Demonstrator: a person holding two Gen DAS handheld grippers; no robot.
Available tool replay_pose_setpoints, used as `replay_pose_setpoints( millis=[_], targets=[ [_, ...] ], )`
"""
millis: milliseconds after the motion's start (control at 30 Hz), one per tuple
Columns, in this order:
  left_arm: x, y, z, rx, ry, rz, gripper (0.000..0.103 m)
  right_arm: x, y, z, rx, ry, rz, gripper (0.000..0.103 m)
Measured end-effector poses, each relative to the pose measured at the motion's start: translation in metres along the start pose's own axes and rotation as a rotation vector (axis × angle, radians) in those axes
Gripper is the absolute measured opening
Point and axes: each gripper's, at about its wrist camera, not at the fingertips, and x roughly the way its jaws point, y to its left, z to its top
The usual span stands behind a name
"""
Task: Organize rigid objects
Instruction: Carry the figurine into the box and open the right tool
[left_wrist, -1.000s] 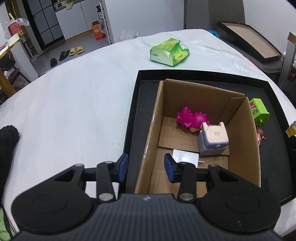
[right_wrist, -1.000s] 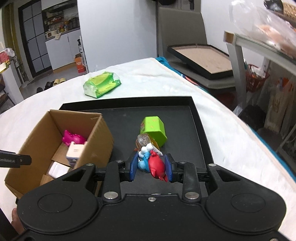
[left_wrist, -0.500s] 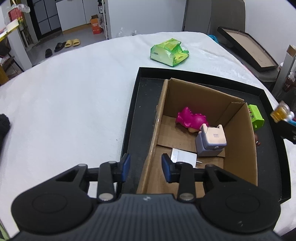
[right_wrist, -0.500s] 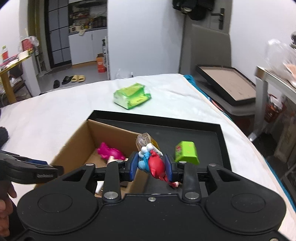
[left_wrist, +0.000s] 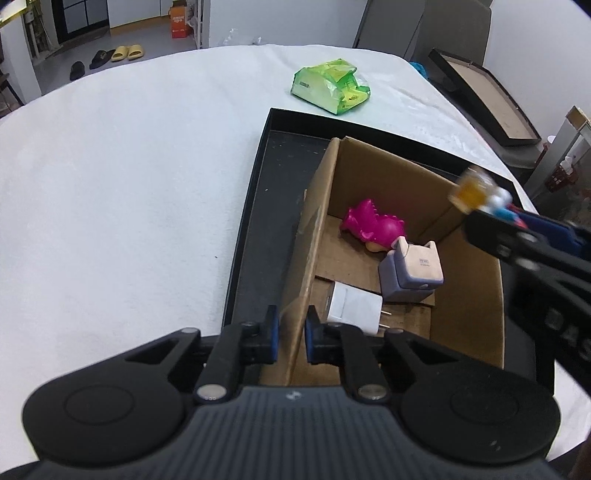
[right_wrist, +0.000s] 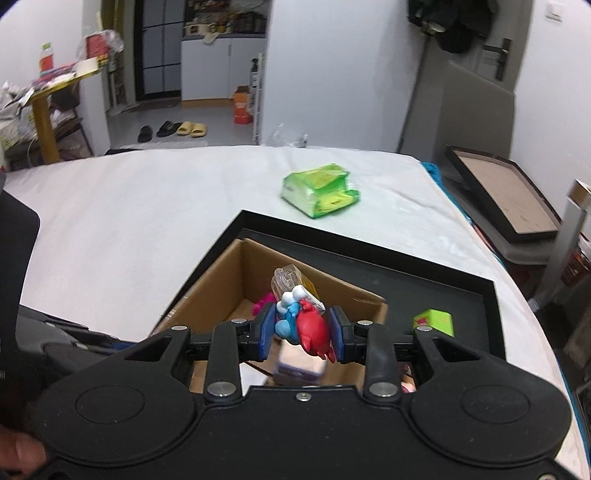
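Holding the box (left_wrist: 373, 258) wall pinched in the left gripper (left_wrist: 291, 334), the right gripper (right_wrist: 301, 334) is gripping a figurine (right_wrist: 304, 325). It is best letting go low, toward the bare floor at six o'clock of the pink toy (left_wrist: 373, 225).

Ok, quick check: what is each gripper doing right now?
Left gripper: shut on the near wall of the brown cardboard box.
Right gripper: shut on the small blue-and-red plastic figurine, above the box.

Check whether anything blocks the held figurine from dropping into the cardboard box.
Nothing visible blocks it. The right gripper holds the figurine over the open cardboard box; the left gripper only pinches the box's near wall.
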Motion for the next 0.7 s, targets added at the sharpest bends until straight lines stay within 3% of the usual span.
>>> replay_pose_setpoints(
  millis=[167, 333, 700],
  targets=[
    [0.0, 0.007, 0.0, -0.027, 0.016, -0.05, 0.014, 0.012, 0.017, 0.011, -0.015, 0.003, 0.059, 0.031],
    [-0.001, 0.009, 0.0, -0.037, 0.015, -0.074, 0.014, 0.018, 0.012, 0.009, 0.032, 0.037, 0.061, 0.033],
    [-0.003, 0.009, 0.0, -0.035, 0.015, -0.074, 0.014, -0.005, -0.029, -0.023, 0.116, 0.033, -0.009, 0.033]
  ],
)
